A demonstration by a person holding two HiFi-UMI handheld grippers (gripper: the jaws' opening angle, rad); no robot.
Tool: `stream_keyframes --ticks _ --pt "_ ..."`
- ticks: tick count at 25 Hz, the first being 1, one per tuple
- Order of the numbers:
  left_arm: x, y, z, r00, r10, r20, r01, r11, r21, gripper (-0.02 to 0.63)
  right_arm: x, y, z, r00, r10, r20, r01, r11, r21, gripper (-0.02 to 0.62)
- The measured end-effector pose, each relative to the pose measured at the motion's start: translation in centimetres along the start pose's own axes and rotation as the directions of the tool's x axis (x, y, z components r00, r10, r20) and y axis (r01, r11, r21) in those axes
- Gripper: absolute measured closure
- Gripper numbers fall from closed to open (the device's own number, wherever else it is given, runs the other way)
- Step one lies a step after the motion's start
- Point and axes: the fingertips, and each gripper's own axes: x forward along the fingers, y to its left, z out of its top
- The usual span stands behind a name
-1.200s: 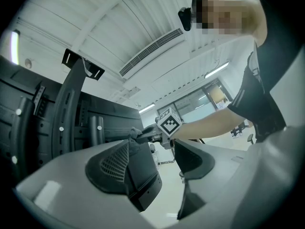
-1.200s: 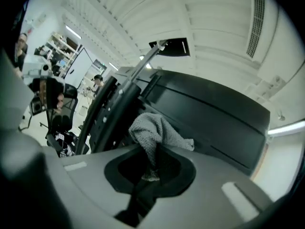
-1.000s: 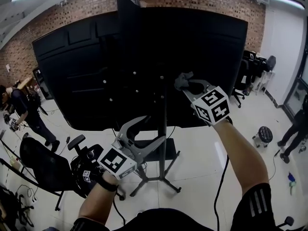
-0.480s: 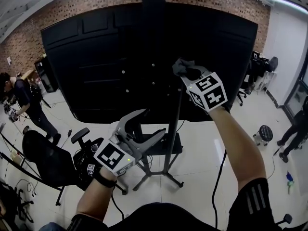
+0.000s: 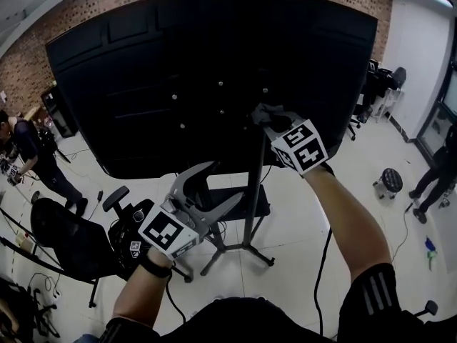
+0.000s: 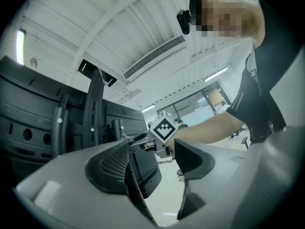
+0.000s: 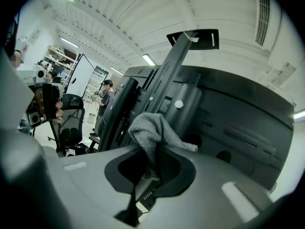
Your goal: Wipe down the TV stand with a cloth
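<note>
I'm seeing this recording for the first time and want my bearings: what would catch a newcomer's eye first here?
The huge black back panel of a television fills the upper head view, on a black pole stand. Near its centre the right gripper is shut on a crumpled grey cloth close to the pole, while the left gripper sits open and empty at lower left.

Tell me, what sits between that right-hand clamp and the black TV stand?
A grey cloth, pinched in the right gripper, bunches up in front of the TV stand's post. The right gripper view shows it best.
</note>
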Motion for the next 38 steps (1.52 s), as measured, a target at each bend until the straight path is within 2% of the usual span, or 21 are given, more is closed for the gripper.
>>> stream_keyframes --ticks 6,10,19,26,32,38 --pt "0.3 -0.3 -2.1 0.999 -0.013 -0.035 0.012 0.999 -0.038 0.284 -0.3 1.0 -1.0 1.000 -0.018 0.025 0.018 1.000 -0.012 0.563" --pt "0.5 -0.3 -3.4 0.999 -0.022 -0.046 0.020 0.999 -0.046 0.284 0.8 2.5 -4.3 1.000 0.015 -0.020 -0.014 1.000 0.022 0.563" --pt "1.1 0.3 -7.3 0.996 -0.010 -0.087 0.001 0.994 -0.107 0.284 2.3 5.0 -9.3 0.999 0.047 -0.024 -0.045 0.997 0.059 0.563" --pt "0.8 1.5 -13.4 0.986 0.011 -0.166 -0.039 0.985 -0.167 0.284 3.9 8.2 -14.8 0.990 0.108 -0.086 -0.098 0.989 0.115 0.563" --pt "0.7 0.3 -18.3 0.977 -0.010 -0.211 -0.033 0.980 -0.199 0.284 4.9 10.3 -20.8 0.978 0.149 -0.145 -0.122 0.976 0.180 0.563" --pt "0.6 -1.0 -23.6 0.961 -0.033 -0.274 -0.047 0.959 -0.280 0.284 6.2 12.8 -26.1 0.962 0.211 -0.172 -0.161 0.951 0.265 0.562"
